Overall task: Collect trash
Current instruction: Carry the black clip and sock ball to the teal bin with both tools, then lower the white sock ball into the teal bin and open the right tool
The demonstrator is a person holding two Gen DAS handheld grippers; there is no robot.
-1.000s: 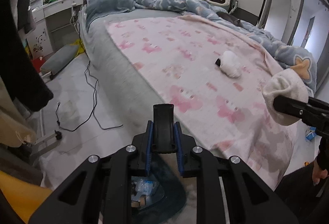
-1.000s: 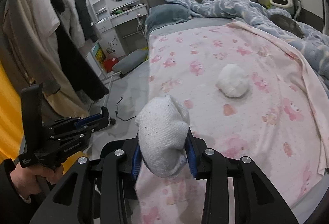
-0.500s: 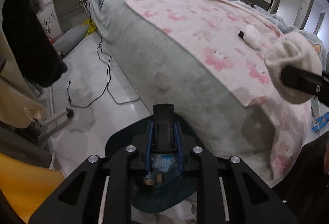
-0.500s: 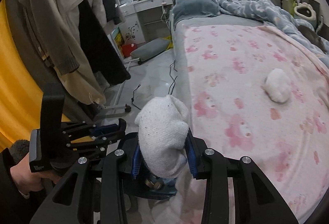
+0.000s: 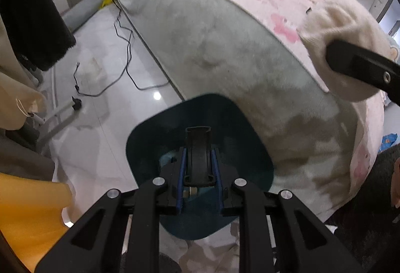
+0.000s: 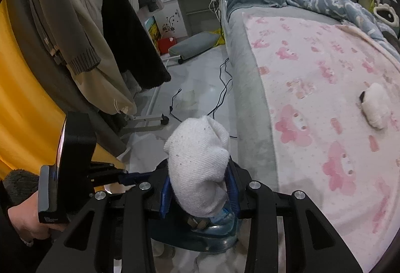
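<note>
My right gripper [image 6: 198, 194] is shut on a balled white sock [image 6: 198, 163] and holds it just above a dark teal bin [image 6: 217, 238] on the floor by the bed. The sock also shows in the left wrist view [image 5: 342, 47], up at the right. My left gripper [image 5: 198, 168] is shut on the bin's black handle [image 5: 198, 155], with the bin's open mouth [image 5: 152, 138] below it. Blue wrappers lie inside the bin. A second white sock ball [image 6: 376, 105] lies on the pink blanket [image 6: 325, 72].
The grey bed [image 5: 225, 47] stands right of the bin. Black cables [image 5: 125, 47] trail over the pale tile floor. Coats hang on a rack [image 6: 100, 35] at the left, a yellow curtain [image 6: 20, 97] beside them. A grey cushion [image 6: 195, 44] lies by the white desk.
Both grippers have dropped from over the bed toward the floor. The right gripper has carried the sock left off the blanket to above the bin. The bin now fills more of the left view.
</note>
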